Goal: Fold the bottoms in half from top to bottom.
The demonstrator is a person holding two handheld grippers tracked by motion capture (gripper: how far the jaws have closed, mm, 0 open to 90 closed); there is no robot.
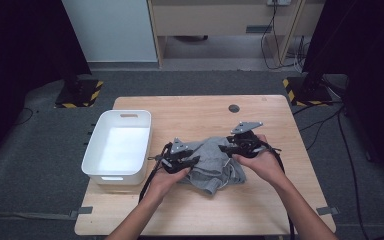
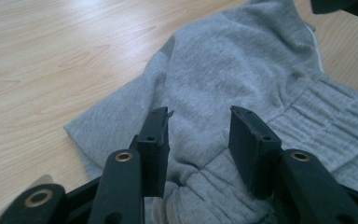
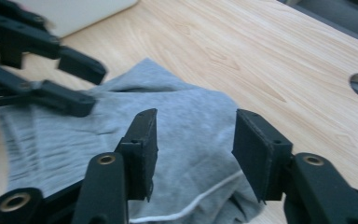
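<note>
left claw (image 2: 199,135) jaws straddle the grey garment (image 2: 242,70).

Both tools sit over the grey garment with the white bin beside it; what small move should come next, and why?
Probably close the right tool on the grey garment: its jaws stand apart above the cloth, gripping nothing, and the white bin waits empty.

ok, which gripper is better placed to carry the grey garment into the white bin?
Left, probably. The left gripper sits on the garment's bin-side edge, nearest the white bin, with a fold of cloth between its jaws. The right gripper is on the far side, jaws open above the cloth.
</note>
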